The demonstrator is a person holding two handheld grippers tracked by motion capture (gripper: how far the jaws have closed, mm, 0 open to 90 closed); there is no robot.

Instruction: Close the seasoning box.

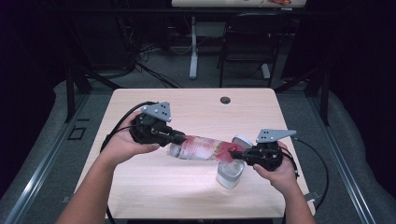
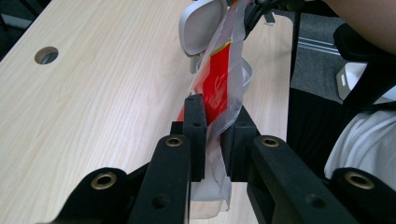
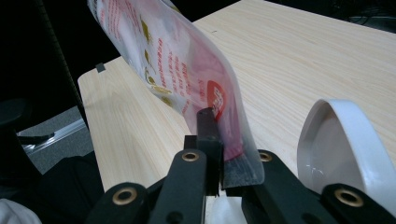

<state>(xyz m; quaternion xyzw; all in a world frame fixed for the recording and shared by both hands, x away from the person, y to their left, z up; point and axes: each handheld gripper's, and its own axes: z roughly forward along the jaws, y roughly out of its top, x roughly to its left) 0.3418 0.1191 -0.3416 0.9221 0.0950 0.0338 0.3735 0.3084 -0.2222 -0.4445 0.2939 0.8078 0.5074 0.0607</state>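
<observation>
A clear plastic pouch (image 1: 201, 147) with red print hangs stretched above the table (image 1: 187, 186), the left hand-held gripper (image 1: 180, 138) clamped on one end and the right hand-held gripper (image 1: 235, 153) pinching the other. Just below its right end stands a white container (image 1: 229, 174) with its lid open. The pale wood table has a cable hole (image 1: 225, 100); behind it, a dark room with a chair (image 1: 250, 42) and floor cables (image 1: 149, 56).

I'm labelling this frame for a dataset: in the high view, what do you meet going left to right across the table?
Left tool → red and clear plastic bag, held between both → white container with open lid → right tool.
</observation>
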